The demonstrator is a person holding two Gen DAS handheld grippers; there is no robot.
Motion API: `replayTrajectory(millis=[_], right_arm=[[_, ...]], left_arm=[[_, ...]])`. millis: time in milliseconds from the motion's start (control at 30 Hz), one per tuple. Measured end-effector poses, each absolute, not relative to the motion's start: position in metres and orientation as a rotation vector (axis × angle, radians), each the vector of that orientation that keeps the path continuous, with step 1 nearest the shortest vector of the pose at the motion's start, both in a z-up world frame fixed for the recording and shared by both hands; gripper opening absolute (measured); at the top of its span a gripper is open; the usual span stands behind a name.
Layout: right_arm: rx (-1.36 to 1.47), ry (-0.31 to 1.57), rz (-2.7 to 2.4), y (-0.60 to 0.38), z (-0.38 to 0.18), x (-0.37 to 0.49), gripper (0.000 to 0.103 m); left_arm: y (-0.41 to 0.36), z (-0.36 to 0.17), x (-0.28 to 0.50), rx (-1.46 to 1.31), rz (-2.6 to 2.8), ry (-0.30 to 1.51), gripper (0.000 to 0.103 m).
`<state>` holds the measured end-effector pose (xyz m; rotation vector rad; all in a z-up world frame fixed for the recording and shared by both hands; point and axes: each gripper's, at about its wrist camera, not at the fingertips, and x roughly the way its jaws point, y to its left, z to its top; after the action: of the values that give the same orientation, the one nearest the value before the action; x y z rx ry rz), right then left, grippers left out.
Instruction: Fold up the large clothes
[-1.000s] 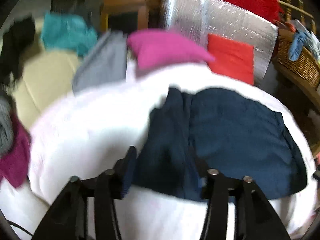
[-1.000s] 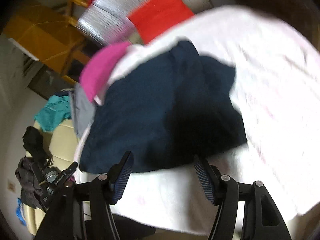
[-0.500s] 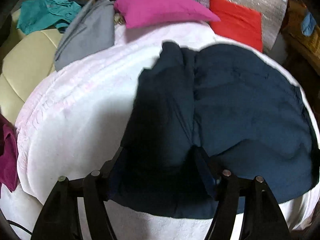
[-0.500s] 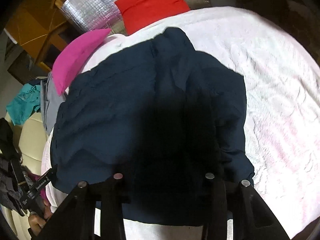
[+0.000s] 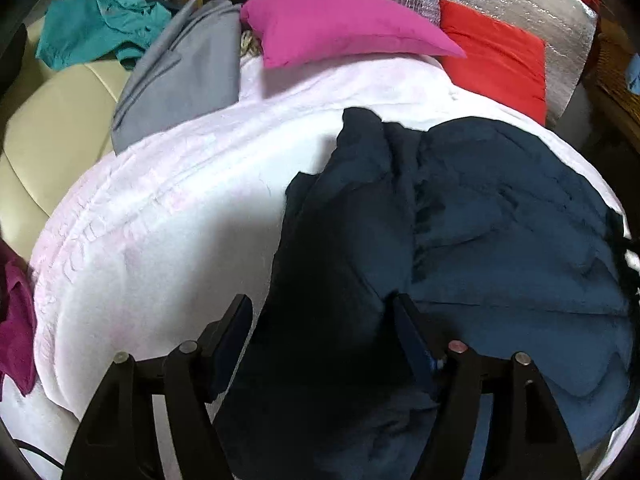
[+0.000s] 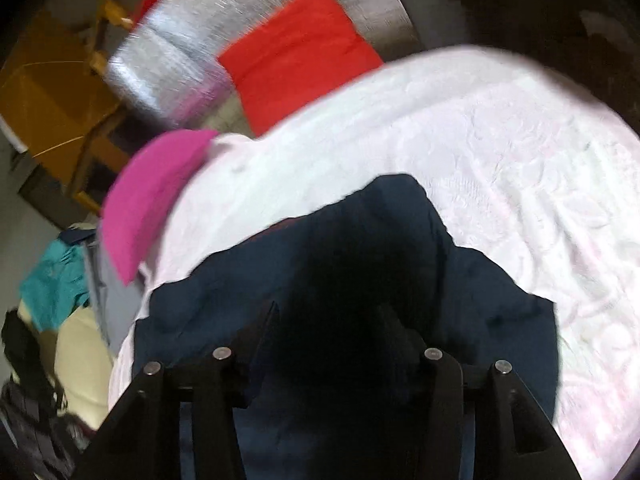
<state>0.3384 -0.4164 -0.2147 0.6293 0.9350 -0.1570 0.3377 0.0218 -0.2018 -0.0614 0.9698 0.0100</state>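
The dark navy cloth garment (image 5: 500, 240) lies partly folded on the white quilted bed (image 5: 160, 240). Left hand-held gripper (image 5: 324, 320) and right hand-held gripper (image 6: 328, 324) hover over it, jaws opening, gripping nothing. Pinching only the top layer could undo the fold.

No readable text, label, brand or number shows in either view

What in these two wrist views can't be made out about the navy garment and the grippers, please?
- Left wrist: navy garment, near edge hidden behind the left hand-held gripper, its jaws opening.
- Right wrist: right hand-held gripper, pads lost in dark cloth; grip unclear.
- Right wrist: red cushion, motion-blurred.
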Motion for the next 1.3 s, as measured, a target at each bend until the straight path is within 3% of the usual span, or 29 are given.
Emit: replayTrajectory(millis=[100, 367, 567, 667, 833, 1000, 1300], right_arm=[[0.641, 0.992, -0.184, -0.414, -0.229, 0.348, 0.054], [0.502, 0.803, 0.036, -0.315, -0.175, 0.356, 0.055], [0.45, 0.989, 0.04, -0.249, -0.222, 0.425, 0.058], [0.443, 0.987, 0.024, -0.246, -0.225, 0.429, 0.059], [0.411, 0.902, 0.044, -0.259, -0.184, 0.365, 0.062], [0.278, 0.788, 0.026, -0.265, -0.133, 0.265, 0.071], [0.101, 0.629, -0.066, -0.247, -0.061, 0.117, 0.085]], left_arm=[[0.032, -0.204, 0.341, -0.104, 0.002, 0.982, 0.076], [0.035, -0.183, 0.325, -0.119, 0.031, 0.872, 0.076], [0.03, -0.195, 0.335, -0.069, 0.032, 0.915, 0.076], [0.027, -0.188, 0.33, -0.047, 0.019, 0.891, 0.076], [0.024, -0.157, 0.301, -0.014, 0.045, 0.749, 0.077], [0.018, -0.129, 0.25, 0.021, 0.09, 0.601, 0.085], [0.006, -0.029, 0.149, 0.108, 0.13, 0.37, 0.095]])
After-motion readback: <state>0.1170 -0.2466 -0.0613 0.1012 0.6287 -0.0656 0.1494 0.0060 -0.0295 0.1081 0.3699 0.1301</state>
